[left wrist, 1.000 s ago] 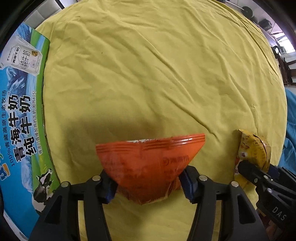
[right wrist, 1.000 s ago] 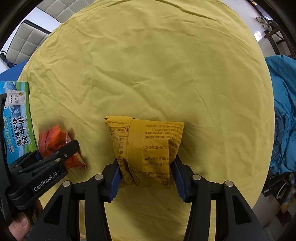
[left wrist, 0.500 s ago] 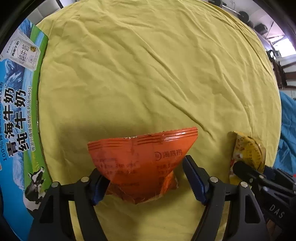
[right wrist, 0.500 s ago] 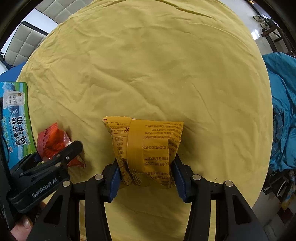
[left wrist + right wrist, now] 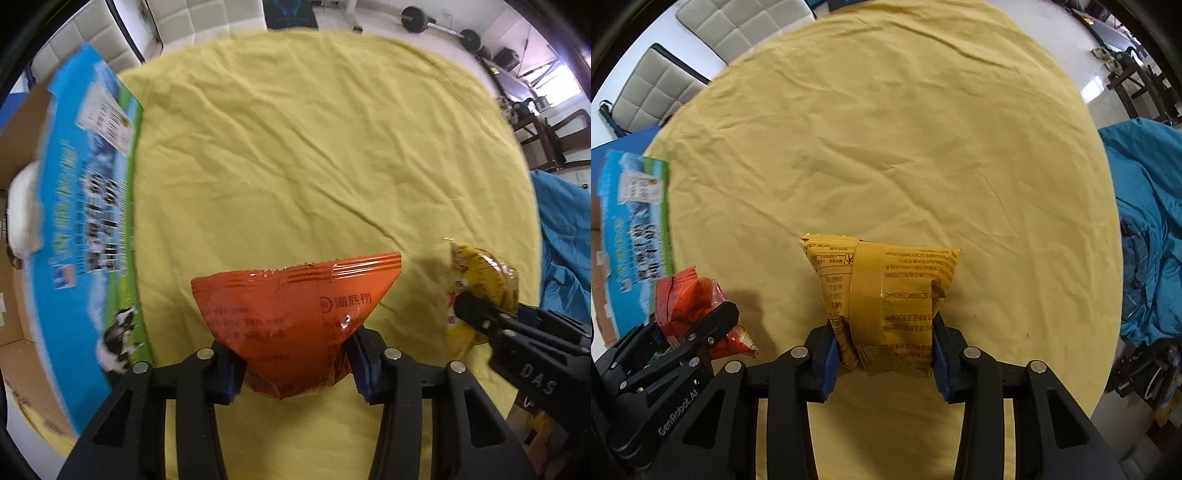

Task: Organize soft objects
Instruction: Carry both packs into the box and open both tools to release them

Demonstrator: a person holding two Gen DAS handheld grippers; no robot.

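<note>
We have both packets in hand, nothing stowed yet as far as we can see. Our left gripper has just been closing and its blue pads now pinch the lower part of the orange snack packet, which hangs above the cloth. Our right gripper has just been closing too, and is clamped on the yellow snack packet, also held off the surface. In the left view the yellow packet shows at the right edge in the other gripper. We judge the pick step done for both; what is left is carrying them to a home, likely the open milk carton box at the left edge, where something white already sits inside, too blurred to name. The surface is a round table under a wrinkled yellow cloth, otherwise bare. Around it: padded grey chairs, a barbell on the floor, blue fabric heaped at the right.
</note>
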